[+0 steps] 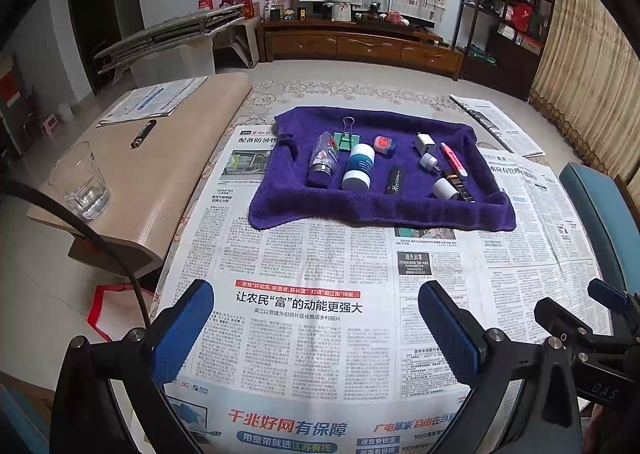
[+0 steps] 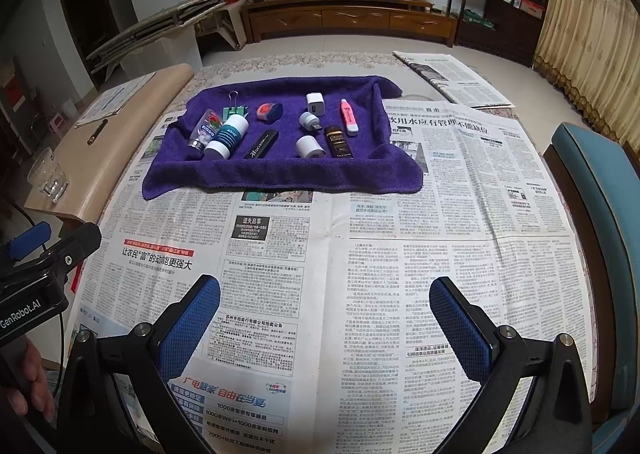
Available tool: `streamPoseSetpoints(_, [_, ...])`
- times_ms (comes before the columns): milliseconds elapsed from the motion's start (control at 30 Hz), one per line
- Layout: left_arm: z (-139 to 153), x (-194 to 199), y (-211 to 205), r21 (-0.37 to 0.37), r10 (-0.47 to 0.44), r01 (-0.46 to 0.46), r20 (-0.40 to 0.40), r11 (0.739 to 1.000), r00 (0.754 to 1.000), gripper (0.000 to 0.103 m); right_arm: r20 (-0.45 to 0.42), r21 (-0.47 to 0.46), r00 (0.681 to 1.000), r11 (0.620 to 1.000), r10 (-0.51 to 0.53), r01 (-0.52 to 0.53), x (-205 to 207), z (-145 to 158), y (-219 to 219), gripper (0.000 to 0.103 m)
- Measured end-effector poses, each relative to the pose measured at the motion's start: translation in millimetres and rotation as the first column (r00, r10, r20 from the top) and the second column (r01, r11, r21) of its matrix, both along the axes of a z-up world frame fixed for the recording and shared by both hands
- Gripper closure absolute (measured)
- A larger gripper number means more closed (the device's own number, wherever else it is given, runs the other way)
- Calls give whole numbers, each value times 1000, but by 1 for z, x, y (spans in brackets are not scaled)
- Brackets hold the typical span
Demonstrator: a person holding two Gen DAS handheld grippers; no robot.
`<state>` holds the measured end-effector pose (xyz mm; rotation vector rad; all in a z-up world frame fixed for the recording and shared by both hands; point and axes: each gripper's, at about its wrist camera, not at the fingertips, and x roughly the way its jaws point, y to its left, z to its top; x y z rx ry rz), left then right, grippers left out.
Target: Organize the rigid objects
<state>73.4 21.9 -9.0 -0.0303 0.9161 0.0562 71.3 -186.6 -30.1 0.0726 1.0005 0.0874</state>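
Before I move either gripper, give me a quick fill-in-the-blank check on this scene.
1. The small items lie on a ____ towel.
2. The pink highlighter lies at the towel's ____ end.
3. The drinking glass stands on the ____ side table.
4. Both grippers' fingers are ____.

Missing: purple; right; beige; open

Towel [image 2: 280, 174]: two bottles [image 2: 228, 136], three white plugs [image 2: 310, 147], one highlighter [image 2: 349, 116].

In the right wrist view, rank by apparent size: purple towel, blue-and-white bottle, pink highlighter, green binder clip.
1. purple towel
2. blue-and-white bottle
3. pink highlighter and green binder clip: look alike; the clip is partly hidden, so unranked.
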Motion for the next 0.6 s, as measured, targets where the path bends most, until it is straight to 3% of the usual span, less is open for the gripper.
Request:
streamPoseSetpoints(467, [-1,-3,-4,0,-3,3,-7,1000,1000,0,11,5,1000,1000,-1,1,0,3,-3,0])
streamPoseSetpoints(600, [-1,-7,-6,-8,-2,2,24,1000,1000,0,12,6,1000,1000,-2,2,0,4,-4,0])
